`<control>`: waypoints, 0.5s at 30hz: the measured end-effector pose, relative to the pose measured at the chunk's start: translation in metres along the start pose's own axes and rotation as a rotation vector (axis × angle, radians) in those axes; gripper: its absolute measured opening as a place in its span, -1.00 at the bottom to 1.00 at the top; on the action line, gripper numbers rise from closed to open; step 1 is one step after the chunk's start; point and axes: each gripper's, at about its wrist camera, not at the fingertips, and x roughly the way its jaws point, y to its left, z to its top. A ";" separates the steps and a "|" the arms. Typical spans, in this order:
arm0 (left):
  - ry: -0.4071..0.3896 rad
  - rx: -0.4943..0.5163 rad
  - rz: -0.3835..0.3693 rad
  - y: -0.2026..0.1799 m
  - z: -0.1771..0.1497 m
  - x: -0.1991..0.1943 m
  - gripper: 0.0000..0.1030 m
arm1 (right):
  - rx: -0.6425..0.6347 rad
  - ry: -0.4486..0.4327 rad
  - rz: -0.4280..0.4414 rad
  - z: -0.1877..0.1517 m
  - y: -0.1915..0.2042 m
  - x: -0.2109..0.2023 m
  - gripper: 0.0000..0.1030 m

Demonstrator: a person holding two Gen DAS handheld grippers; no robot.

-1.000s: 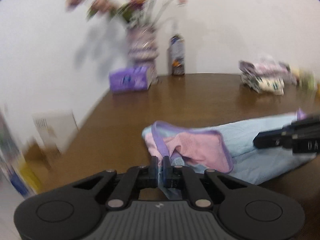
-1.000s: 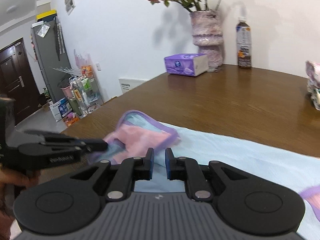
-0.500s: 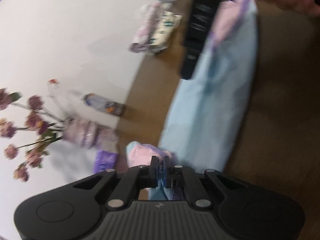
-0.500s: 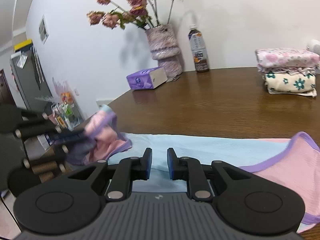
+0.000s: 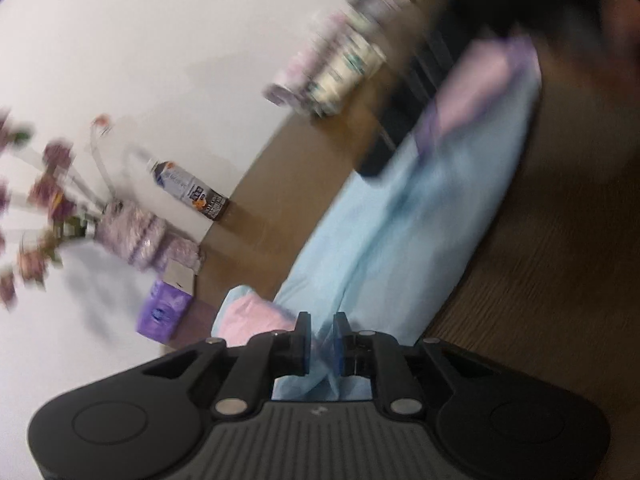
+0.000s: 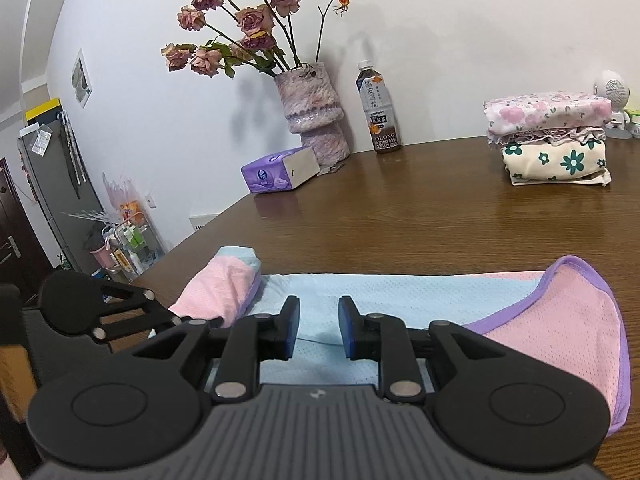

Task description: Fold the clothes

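Observation:
A light blue garment [image 6: 400, 292] with pink panels and purple trim lies stretched across the brown table [image 6: 440, 208]. Its left end is a rolled pink bundle [image 6: 216, 292]. My right gripper [image 6: 319, 330] hovers over the blue middle; its jaws are opening, with nothing pinched. In the tilted, blurred left wrist view, my left gripper [image 5: 321, 344] has its jaws opening with a fold of the blue garment [image 5: 400, 240] loose between them. The left gripper's black body [image 6: 100, 308] shows at the garment's left end.
Along the wall stand a vase of dried roses [image 6: 316, 112], a tea bottle [image 6: 378, 116] and a purple tissue box [image 6: 276, 170]. A stack of folded clothes [image 6: 552, 136] sits at the back right. Beyond the table's left edge are a fridge and a rack.
The left view has rolled over and that gripper's jaws have parted from the cloth. The right gripper slid right along the garment, its jaws widening. The pink left end now lies bundled.

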 end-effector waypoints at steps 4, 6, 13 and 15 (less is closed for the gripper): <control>-0.069 -0.303 -0.031 0.050 -0.015 -0.030 -0.48 | 0.013 0.018 -0.018 -0.002 -0.004 0.005 -0.59; -0.064 -0.444 -0.030 0.076 -0.030 -0.034 -0.46 | 0.016 0.025 -0.026 -0.003 -0.005 0.007 -0.59; 0.019 -0.652 -0.192 0.104 -0.070 0.003 -0.55 | -0.024 0.041 -0.006 -0.006 0.013 0.011 -0.58; 0.009 -0.633 -0.229 0.098 -0.070 0.005 -0.55 | -0.034 0.054 0.014 -0.007 0.023 0.014 -0.49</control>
